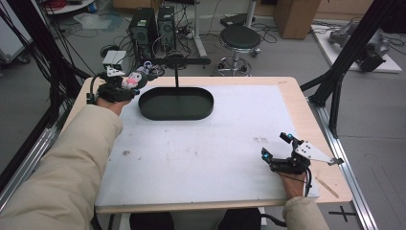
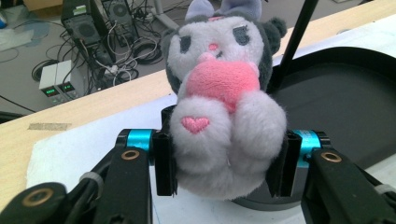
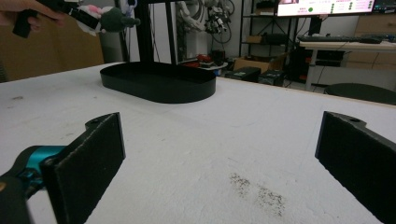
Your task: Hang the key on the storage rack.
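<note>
Floor (image 1: 287, 52): grey, smooth, strewn with black cables at 11 o'clock.
Table (image 1: 306, 120): light wood edge, topped with a white mat (image 1: 201, 148) marked by dark specks.
Stool (image 1: 239, 38): round black seat on a metal base, at 12 o'clock beyond the table.
Computer towers (image 1: 153, 26): two black cases side by side at 11 o'clock.
Cardboard box (image 1: 297, 17): brown, at 1 o'clock.
Frame (image 1: 354, 48): black struts rising at 2 o'clock.
Desk (image 3: 345, 46): with a lit monitor (image 3: 327, 7) above it, in the right gripper view.
</note>
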A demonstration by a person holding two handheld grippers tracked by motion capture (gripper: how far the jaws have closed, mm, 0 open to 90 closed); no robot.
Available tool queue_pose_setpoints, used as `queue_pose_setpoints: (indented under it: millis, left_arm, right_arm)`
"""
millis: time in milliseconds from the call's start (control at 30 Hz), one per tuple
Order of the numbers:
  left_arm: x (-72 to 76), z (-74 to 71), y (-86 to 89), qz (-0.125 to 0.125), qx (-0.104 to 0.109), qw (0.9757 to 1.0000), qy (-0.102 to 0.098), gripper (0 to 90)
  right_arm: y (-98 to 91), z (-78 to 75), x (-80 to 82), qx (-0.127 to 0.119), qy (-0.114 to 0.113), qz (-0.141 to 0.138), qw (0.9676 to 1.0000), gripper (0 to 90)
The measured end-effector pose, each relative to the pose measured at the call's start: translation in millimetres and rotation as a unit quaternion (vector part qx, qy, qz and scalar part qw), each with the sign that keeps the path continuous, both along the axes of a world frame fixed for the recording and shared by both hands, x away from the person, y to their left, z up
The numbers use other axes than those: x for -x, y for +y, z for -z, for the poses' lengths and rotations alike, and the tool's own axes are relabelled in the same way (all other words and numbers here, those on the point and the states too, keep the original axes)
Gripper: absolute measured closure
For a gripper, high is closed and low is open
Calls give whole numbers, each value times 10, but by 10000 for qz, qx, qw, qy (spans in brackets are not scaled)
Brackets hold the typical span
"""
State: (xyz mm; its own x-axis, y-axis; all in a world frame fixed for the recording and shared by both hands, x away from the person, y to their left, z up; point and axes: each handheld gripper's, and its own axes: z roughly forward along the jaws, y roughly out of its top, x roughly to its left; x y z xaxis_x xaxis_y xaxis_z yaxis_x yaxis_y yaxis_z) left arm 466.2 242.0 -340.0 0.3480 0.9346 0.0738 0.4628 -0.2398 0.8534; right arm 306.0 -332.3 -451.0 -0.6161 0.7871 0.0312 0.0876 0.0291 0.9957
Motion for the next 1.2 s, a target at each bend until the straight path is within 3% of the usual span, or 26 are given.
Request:
queue_pose_setpoints:
  millis: [100, 167, 267, 433, 467, 600, 833, 967, 1067, 1100, 1167, 1200]
  left_arm:
    - [-5, 24, 28, 149, 48, 9999, 50, 490]
    - [4, 36, 58, 402, 210, 9990, -42, 389]
    - [85, 45, 118, 736, 487, 9945, -560, 292]
    - [275, 70, 231, 1101, 923, 9855, -903, 131]
    - [325, 77, 250, 1125, 975, 9842, -955, 38]
    - [544, 117, 310, 1420, 1091, 9782, -1051, 17]
    - [1032, 278, 395, 1653, 1264, 9672, -1454, 17]
    - [1257, 450, 439, 1670, 1289, 9656, -1521, 17]
    - [1394, 590, 479, 1575, 1421, 9642, -1589, 17]
    - [1434, 632, 495, 1553, 1412, 9650, -1574, 17]
    - [1517, 723, 515, 1531, 1446, 9636, -1650, 17]
    - [1554, 767, 521, 1514, 1438, 9640, -1645, 17]
  right_arm:
    - [0, 0, -1, 1, 0, 2, 10000, 6]
    - [-1, 1, 0, 3, 2, 17, 10000, 6]
    - [0, 1, 0, 19, -8, 28, 10000, 6]
    - [-2, 0, 2, -18, 42, 60, 10000, 6]
    - [-1, 0, 2, -14, 38, 69, 10000, 6]
    - [-2, 0, 3, -17, 43, 67, 10000, 6]
    - [0, 1, 4, -4, 20, 36, 10000, 6]
    - [3, 2, 8, 1, -9, 41, 10000, 6]
    - [5, 2, 12, -10, 12, 56, 10000, 6]
    - [4, 2, 8, 13, -15, 44, 10000, 6]
    - [4, 2, 8, 12, -13, 44, 10000, 6]
    - [3, 2, 8, 13, -11, 42, 10000, 6]
